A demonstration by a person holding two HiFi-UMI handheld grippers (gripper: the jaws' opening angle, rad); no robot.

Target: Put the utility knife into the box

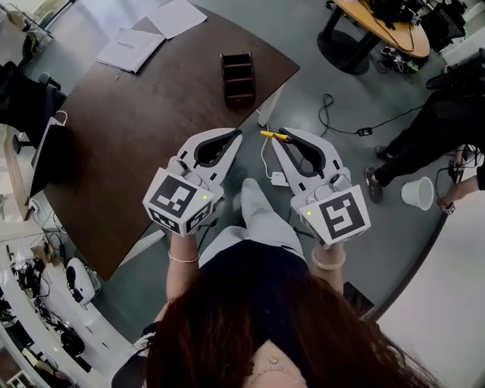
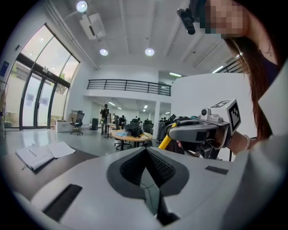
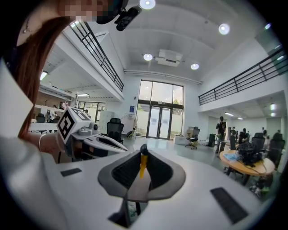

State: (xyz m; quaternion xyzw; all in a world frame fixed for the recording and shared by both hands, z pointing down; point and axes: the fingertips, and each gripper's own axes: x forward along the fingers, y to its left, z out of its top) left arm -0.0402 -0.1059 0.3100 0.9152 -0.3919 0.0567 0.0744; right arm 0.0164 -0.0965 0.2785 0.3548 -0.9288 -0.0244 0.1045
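Observation:
The box (image 1: 238, 78) is a dark wooden organiser with open compartments, standing near the far right edge of the brown table (image 1: 129, 129). My right gripper (image 1: 283, 135) is shut on the yellow utility knife (image 1: 273, 136), which sticks out leftward from its tips, over the floor just off the table's edge. The right gripper view shows the knife (image 3: 143, 164) pinched upright between the closed jaws. My left gripper (image 1: 237, 135) is held beside it, shut and empty; its own view shows the jaws (image 2: 146, 152) closed and the right gripper (image 2: 198, 131) with the knife (image 2: 165, 140) alongside.
Papers (image 1: 132, 49) lie at the table's far side. A white cable with a charger (image 1: 276, 179) lies on the floor between the grippers. To the right are a paper cup (image 1: 418, 193), another person (image 1: 432, 129) and a round wooden table (image 1: 386, 23).

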